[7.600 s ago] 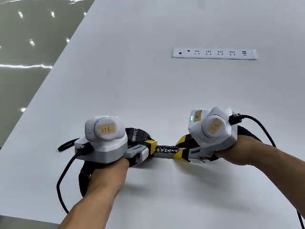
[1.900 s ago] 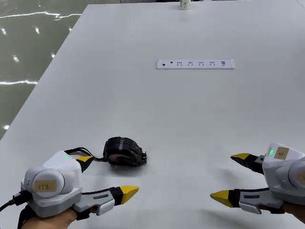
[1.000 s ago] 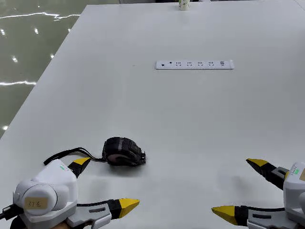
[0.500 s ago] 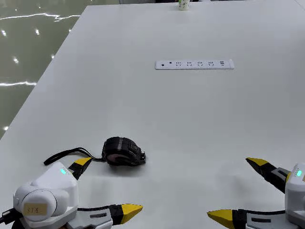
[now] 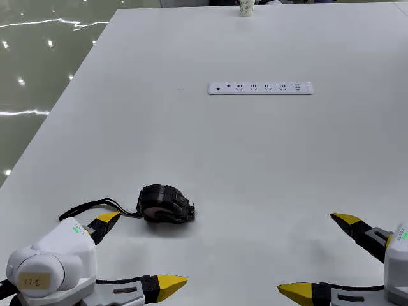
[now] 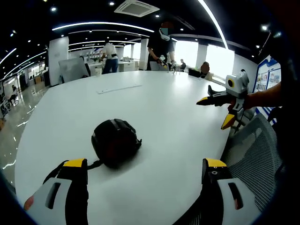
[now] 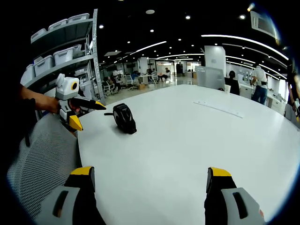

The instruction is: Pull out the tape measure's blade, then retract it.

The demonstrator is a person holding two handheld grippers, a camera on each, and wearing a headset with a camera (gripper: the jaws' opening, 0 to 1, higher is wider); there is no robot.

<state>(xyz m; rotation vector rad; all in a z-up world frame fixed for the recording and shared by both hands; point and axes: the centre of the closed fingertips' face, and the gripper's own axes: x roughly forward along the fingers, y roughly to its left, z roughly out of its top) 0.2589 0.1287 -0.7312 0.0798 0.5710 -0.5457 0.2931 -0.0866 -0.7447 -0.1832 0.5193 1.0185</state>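
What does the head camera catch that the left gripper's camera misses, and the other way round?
The head view adds a small cup at the table's far edge. The left gripper view adds people standing beyond the table, ceiling lights and a mesh chair. Both share the black tape measure lying on the white table, the power strip, and the left gripper and right gripper, both open.

Matt black tape measure (image 5: 164, 204), smooth white table (image 5: 255, 159), white plastic power strip (image 5: 260, 88), glossy floor (image 5: 38, 70)
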